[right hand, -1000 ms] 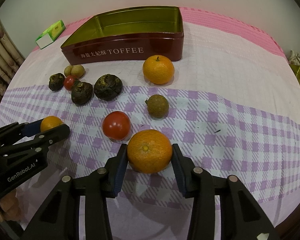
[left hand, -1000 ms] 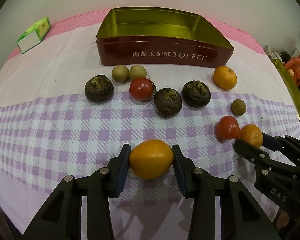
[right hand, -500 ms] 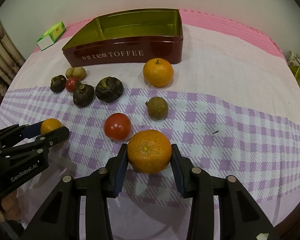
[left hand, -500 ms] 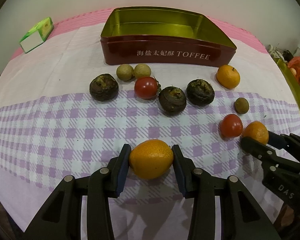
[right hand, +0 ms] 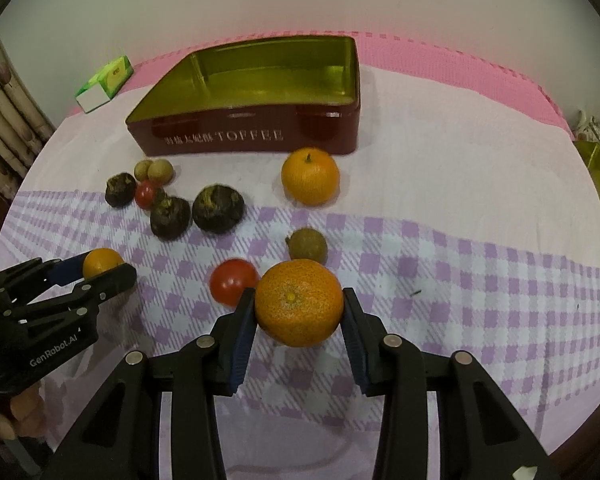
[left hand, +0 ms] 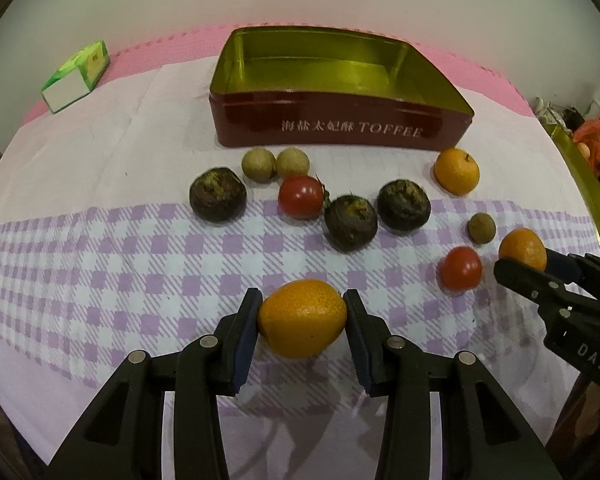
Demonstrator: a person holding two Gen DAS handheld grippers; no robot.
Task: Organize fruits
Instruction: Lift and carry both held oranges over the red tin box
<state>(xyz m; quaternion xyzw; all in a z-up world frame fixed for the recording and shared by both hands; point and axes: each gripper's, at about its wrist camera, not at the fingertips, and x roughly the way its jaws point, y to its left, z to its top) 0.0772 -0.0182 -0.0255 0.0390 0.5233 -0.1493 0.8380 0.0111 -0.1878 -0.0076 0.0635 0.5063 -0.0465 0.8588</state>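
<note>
We grip one orange in our left gripper and another orange in our right gripper, both near us above the checked cloth; the toffee tin sits far behind the loose fruit.

fruit cluster before tin, cloth leftward bare

You have three oranges, two tomatoes, three dark water chestnuts and three longans. One toffee tin at twelve o'clock. One green carton at ten o'clock.
</note>
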